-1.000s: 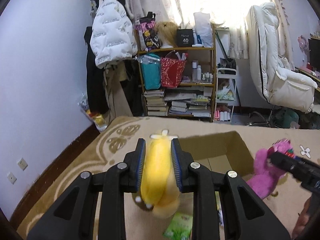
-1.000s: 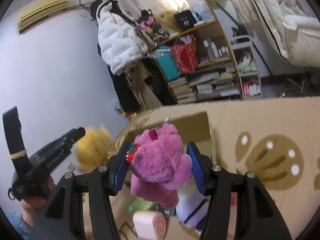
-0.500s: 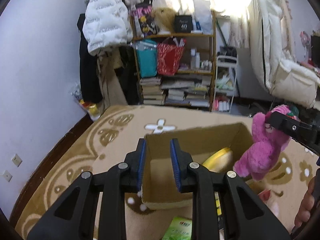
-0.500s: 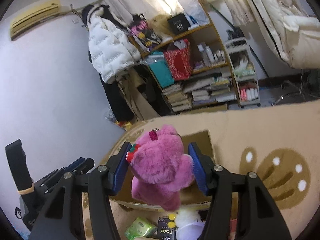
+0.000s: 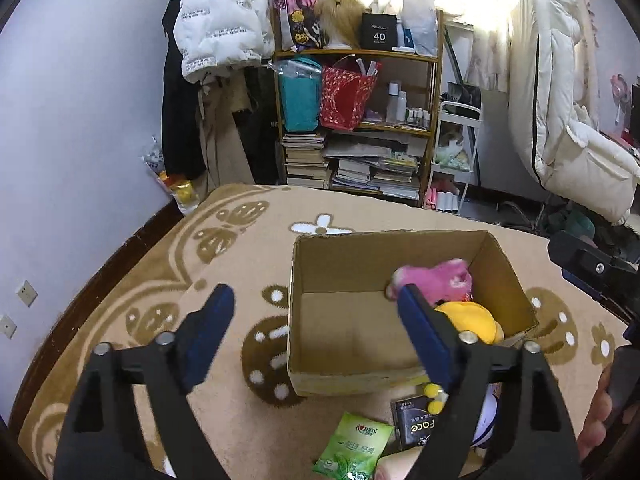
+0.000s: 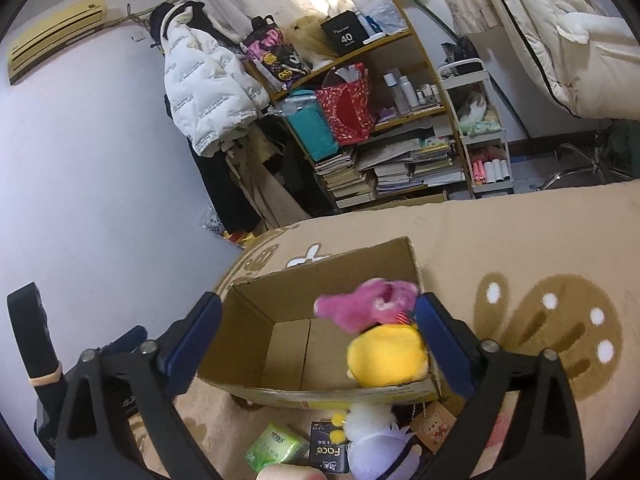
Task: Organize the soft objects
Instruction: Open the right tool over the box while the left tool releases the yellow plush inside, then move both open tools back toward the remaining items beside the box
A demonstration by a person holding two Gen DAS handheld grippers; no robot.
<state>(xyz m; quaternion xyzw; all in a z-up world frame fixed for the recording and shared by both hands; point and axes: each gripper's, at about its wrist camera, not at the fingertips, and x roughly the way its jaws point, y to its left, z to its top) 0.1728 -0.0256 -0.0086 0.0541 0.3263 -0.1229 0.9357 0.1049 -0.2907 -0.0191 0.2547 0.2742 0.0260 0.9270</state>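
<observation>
Beige carpet [image 5: 120, 280] carries the cardboard box [image 5: 320, 376] with pink plush [image 5: 436, 278] and yellow plush [image 6: 386, 354] (light, squashy; pinch the belly), while both the left tool [image 5: 316, 334] and right tool [image 6: 320, 346] are opening, empty.

The cardboard box [image 5: 352, 336] is plain matt brown board with raw, slightly ragged edges, standing on a short-pile woven carpet [image 5: 224, 264] in tan and brown. Inside lie a fuzzy pink plush toy [image 5: 436, 280] and a smoother, velvety yellow plush toy [image 5: 472, 320]. In front, a green tissue pack [image 5: 354, 450] and a black packet [image 5: 412, 424] look like glossy plastic film
</observation>
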